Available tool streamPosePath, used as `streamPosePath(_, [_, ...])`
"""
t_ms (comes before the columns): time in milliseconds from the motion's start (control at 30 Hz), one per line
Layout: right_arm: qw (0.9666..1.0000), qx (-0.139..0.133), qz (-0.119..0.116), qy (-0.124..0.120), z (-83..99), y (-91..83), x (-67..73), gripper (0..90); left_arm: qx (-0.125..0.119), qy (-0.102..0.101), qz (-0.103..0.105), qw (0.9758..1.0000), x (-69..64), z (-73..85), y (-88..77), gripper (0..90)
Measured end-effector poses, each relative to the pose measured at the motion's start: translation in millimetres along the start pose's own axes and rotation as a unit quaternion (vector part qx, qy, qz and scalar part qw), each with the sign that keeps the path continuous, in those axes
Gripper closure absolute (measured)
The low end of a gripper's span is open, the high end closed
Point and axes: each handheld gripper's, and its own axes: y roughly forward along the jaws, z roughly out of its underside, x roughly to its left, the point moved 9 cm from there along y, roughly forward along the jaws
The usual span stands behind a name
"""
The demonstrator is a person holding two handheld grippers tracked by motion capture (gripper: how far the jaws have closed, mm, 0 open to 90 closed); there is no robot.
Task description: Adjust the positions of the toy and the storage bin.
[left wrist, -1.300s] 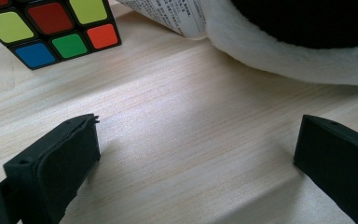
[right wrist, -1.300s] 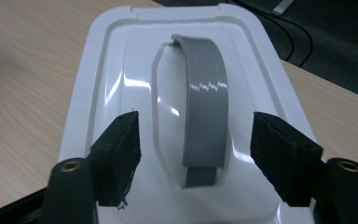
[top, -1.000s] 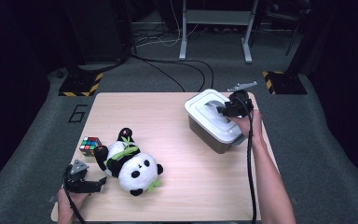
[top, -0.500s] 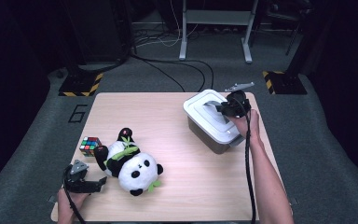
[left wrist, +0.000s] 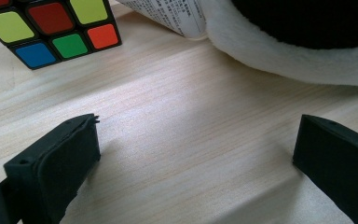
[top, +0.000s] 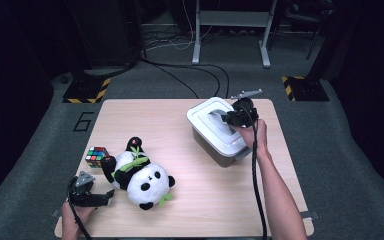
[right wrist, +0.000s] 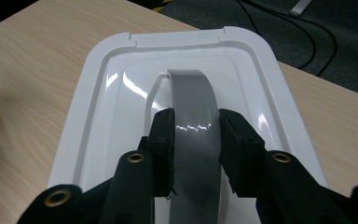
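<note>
- We see the right gripper point(top: 226, 117) reaching across the white lid point(top: 207, 122) of the grey storage box point(top: 219, 154), with the right hand point(top: 254, 136) behind it and the forearm running back towards the near right edge of the table point(top: 170, 120).
- In the right gripper view, its jaws have just been closing and now press on either side of the lid's grey handle point(right wrist: 193, 121), which stands between the pads point(right wrist: 164, 135).
- The box sits at the far right of the table; its long axis runs from far-left to near-right, and the handle arches along that same axis down the middle of the lid.
- The left gripper point(top: 100, 197) lies low at the near left corner, held by the left hand point(top: 77, 212) and pointing to the right, towards the panda.
- Its jaws stand wide apart over bare wood, holding nothing.
- A plush panda point(top: 139, 174) lies on its back just beside the left gripper, head towards the near edge, green leaves on its chest.
- A colour cube point(top: 96, 156) rests to the panda's left, close to it; whether they touch we cannot tell.
- Panda and cube lie well apart from the box, with open tabletop between them.
- Cables and a stand's feet lie on the floor beyond the table.
</note>
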Motion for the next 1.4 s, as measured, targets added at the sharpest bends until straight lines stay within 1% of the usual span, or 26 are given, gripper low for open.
streamPosePath(167, [1.0,0.001,-0.005,0.007,-2.1,4.2,10.8,66.9,0.0,0.0,0.0,1.0,0.1,0.0,0.0,0.2])
streamPosePath(200, [0.9999,0.001,-0.008,0.009,-3.1,5.7,14.8,66.9,0.0,0.001,0.0,1.0,0.1,0.0,0.0,0.3])
streamPosePath(267, [0.9999,0.001,-0.01,0.009,-4.5,7.6,19.0,66.9,-0.001,0.001,-0.001,1.0,0.2,-0.2,0.1,0.3])
streamPosePath(300, [0.9999,-0.002,-0.012,0.005,-5.5,9.1,20.7,66.9,-0.001,0.001,-0.001,1.0,0.2,-0.2,0.1,0.3])
streamPosePath(367, [0.9999,-0.002,-0.015,0.007,-6.6,10.7,25.8,66.9,-0.001,0.001,-0.001,1.0,0.3,-0.2,0.1,0.3])
streamPosePath(400, [0.9998,-0.002,-0.018,0.012,-7.0,11.8,29.3,67.0,-0.001,0.001,-0.001,1.0,0.3,-0.2,0.1,0.3])
streamPosePath(500, [0.9996,-0.004,-0.026,0.014,-8.7,14.7,36.9,66.9,-0.001,0.001,-0.001,1.0,0.2,-0.2,0.1,0.3])
streamPosePath(533, [0.9994,-0.002,-0.029,0.018,-9.0,15.2,40.3,67.0,-0.001,0.001,-0.001,1.0,0.3,-0.2,0.1,0.3])
streamPosePath(567, [0.9994,-0.004,-0.03,0.015,-9.7,16.3,42.8,66.9,-0.001,0.001,-0.001,1.0,0.3,-0.2,0.1,0.3])
streamPosePath(600, [0.9993,0.0,-0.032,0.021,-9.6,16.6,46.3,66.9,-0.001,0.001,-0.001,1.0,0.2,-0.2,0.1,0.3])
streamPosePath(633, [0.9993,-0.002,-0.034,0.016,-10.6,17.8,48.4,66.9,-0.001,0.0,0.0,1.0,0.1,-0.2,0.1,0.3])
streamPosePath(867, [0.9984,-0.002,-0.051,0.023,-13.4,23.0,68.8,66.9,-0.001,0.001,-0.001,1.0,0.3,-0.2,0.1,0.3])
streamPosePath(933, [0.9979,-0.001,-0.059,0.025,-13.8,24.6,75.8,66.9,-0.001,0.0,-0.001,1.0,0.2,-0.2,0.1,0.3])
streamPosePath(1167, [0.9964,-0.002,-0.083,0.019,-16.6,30.2,93.5,66.9,-0.001,0.0,-0.001,1.0,0.3,-0.2,0.1,0.3])
streamPosePath(1233, [0.9956,-0.001,-0.091,0.026,-17.0,31.7,99.2,66.9,-0.001,-0.001,0.0,1.0,0.1,-0.2,0.1,0.3])
streamPosePath(1267, [0.9952,-0.001,-0.093,0.028,-17.1,32.1,101.3,66.9,-0.002,-0.002,0.0,1.0,0.1,-0.3,0.2,0.4])
streamPosePath(1300, [0.9949,-0.002,-0.098,0.024,-17.7,33.3,104.2,66.9,-0.002,-0.002,0.0,1.0,0.1,-0.3,0.1,0.4])
streamPosePath(1333, [0.9945,0.001,-0.101,0.029,-17.5,33.3,106.9,66.9,-0.002,-0.002,0.0,1.0,0.1,-0.3,0.2,0.4])
streamPosePath(1367, [0.9943,-0.002,-0.104,0.021,-18.4,34.8,109.3,66.9,-0.002,-0.001,-0.001,1.0,0.3,-0.2,0.1,0.4])
streamPosePath(1400, [0.994,0.002,-0.107,0.025,-18.4,35.0,113.3,66.9,-0.001,0.0,-0.001,1.0,0.3,-0.2,0.1,0.4])
